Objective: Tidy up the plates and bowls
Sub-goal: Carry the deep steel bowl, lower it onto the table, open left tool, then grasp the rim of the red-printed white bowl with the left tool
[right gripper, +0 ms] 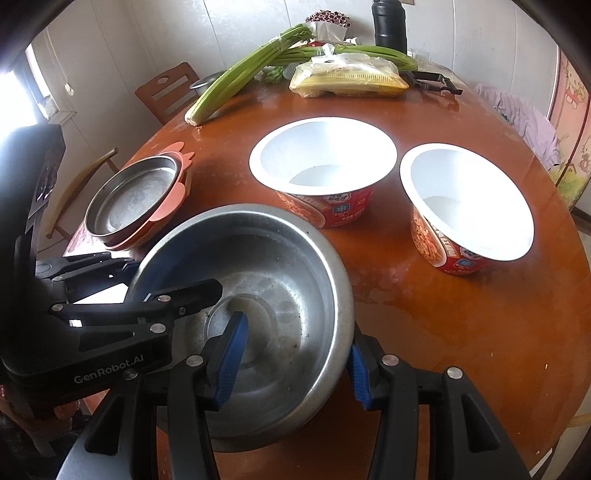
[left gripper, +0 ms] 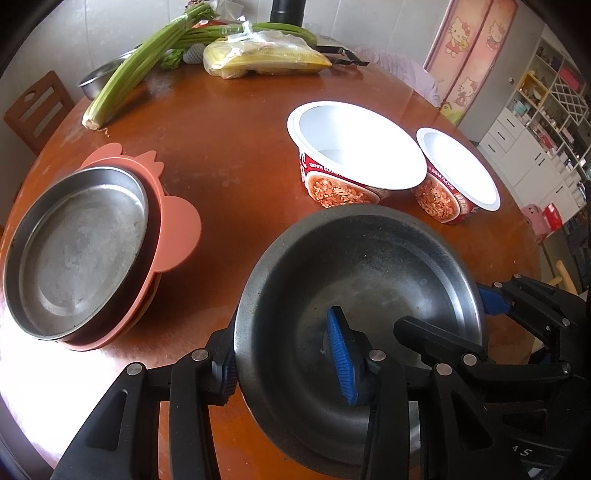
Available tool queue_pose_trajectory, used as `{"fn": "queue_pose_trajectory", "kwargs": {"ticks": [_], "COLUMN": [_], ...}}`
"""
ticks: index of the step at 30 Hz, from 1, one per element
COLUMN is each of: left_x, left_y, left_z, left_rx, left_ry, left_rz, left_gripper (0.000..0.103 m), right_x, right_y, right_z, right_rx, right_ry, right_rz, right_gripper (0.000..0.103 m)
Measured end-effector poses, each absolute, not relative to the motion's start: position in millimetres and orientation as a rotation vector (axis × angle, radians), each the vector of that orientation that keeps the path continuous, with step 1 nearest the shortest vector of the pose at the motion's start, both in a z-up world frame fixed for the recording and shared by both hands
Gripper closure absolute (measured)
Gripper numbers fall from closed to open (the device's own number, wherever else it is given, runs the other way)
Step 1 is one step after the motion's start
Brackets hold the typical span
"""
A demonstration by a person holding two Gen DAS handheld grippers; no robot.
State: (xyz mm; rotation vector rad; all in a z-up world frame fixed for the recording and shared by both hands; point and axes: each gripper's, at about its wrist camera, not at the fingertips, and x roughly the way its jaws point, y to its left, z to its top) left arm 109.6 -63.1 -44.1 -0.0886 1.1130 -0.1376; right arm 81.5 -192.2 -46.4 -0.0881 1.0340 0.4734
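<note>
A steel bowl (left gripper: 369,280) (right gripper: 269,269) sits near the front of the round wooden table (left gripper: 221,155). My left gripper (left gripper: 284,362) straddles its left rim, one finger outside, one blue pad inside. My right gripper (right gripper: 295,365) straddles its right rim the same way. Whether either clamps the rim is unclear. A steel plate (left gripper: 77,254) (right gripper: 133,195) rests on a pink silicone plate (left gripper: 177,229) (right gripper: 173,195) to the left. Two empty paper noodle bowls stand behind: one (left gripper: 351,155) (right gripper: 325,166) and another (left gripper: 458,173) (right gripper: 465,206) to its right.
Celery stalks (left gripper: 140,70) (right gripper: 243,77), a bagged yellow food pack (left gripper: 266,55) (right gripper: 351,79), a small steel bowl (left gripper: 99,77) and a black flask (right gripper: 389,26) are at the table's far side. A wooden chair (left gripper: 37,107) (right gripper: 166,88) stands behind the table's left.
</note>
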Motion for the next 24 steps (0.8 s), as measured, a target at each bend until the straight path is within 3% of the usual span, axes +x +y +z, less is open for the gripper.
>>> {"fn": "queue_pose_trajectory", "kwargs": {"ticks": [24], "left_x": [135], "left_y": [-47], "left_z": [-2], "left_rx": [-0.096], "left_ry": [1.037], "left_rz": [-0.105], "left_gripper": [0.059], "right_x": [113], "right_y": [-224], "right_z": [-19], "right_rx": [0.105], "right_ry": [1.006], "right_rz": [0.425], "right_gripper": [0.052]}}
